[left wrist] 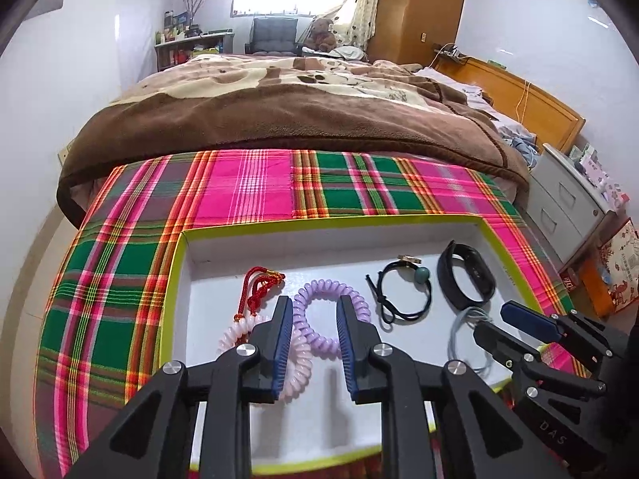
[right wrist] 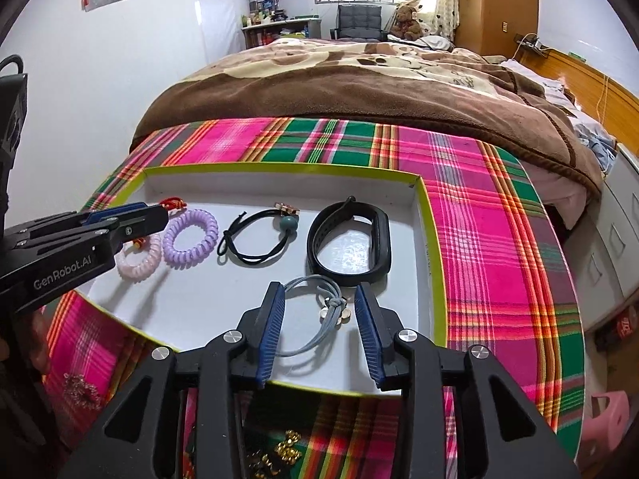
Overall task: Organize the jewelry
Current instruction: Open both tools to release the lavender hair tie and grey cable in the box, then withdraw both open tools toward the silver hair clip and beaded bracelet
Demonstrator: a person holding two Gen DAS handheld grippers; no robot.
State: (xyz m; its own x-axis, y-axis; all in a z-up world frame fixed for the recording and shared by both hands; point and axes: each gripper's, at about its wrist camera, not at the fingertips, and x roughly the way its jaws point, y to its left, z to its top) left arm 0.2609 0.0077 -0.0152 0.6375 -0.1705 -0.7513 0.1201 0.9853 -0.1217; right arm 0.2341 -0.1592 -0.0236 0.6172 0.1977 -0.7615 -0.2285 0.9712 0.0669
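Left wrist view: left gripper hovers low over the white tray, jaws open and holding nothing, straddling the near arc of the purple coil band. One pink coil band lies touching it on the left, partly under the left finger. One red cord sits at the tray's left side, near the yellow-green rim. One black cord bracelet with a green bead lies mid-tray, and one black wristband stands beside the right wall. Bare floor remains along the far wall.

Right wrist view: right gripper has jaws open, empty, one either side of the grey cord bracelet, close to the tray's near edge. Six pieces counted inside. Outside it, on the plaid cloth, lie a pinkish beaded piece and what seems to be a gold item, too blurred to name.
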